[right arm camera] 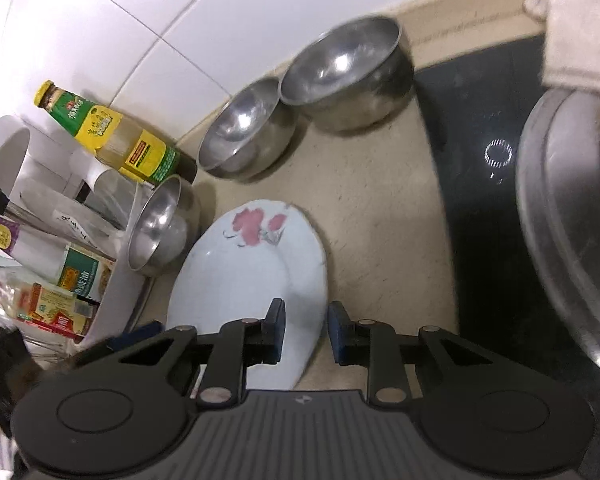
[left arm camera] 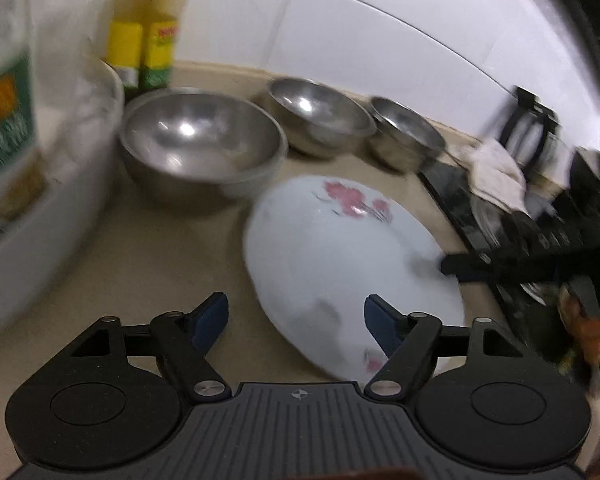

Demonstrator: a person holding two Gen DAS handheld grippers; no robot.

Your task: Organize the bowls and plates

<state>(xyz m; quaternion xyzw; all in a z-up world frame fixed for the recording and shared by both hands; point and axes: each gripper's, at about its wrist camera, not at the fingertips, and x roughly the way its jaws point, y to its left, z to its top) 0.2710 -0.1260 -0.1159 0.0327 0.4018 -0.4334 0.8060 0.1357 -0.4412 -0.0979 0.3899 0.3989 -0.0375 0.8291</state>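
Note:
A white plate with pink flowers (left arm camera: pixel 340 252) lies on the beige counter, tilted; it also shows in the right wrist view (right arm camera: pixel 244 268). My right gripper (right arm camera: pixel 306 334) straddles the plate's right rim with a narrow gap between its pads; I cannot tell if it grips. It shows in the left wrist view as a black finger (left arm camera: pixel 464 266) at the plate's right edge. My left gripper (left arm camera: pixel 296 322) is open, above the plate's near left edge. Three steel bowls (left arm camera: pixel 200 144) (left arm camera: pixel 320 116) (left arm camera: pixel 406 134) stand behind the plate.
A white bin (left arm camera: pixel 40 216) with bottles and packets stands at the left. Yellow-labelled bottles (left arm camera: pixel 148 48) stand by the tiled wall. A black stove top (right arm camera: pixel 492 200) with a steel pot (right arm camera: pixel 568 240) and a cloth (right arm camera: pixel 580 28) lies at the right.

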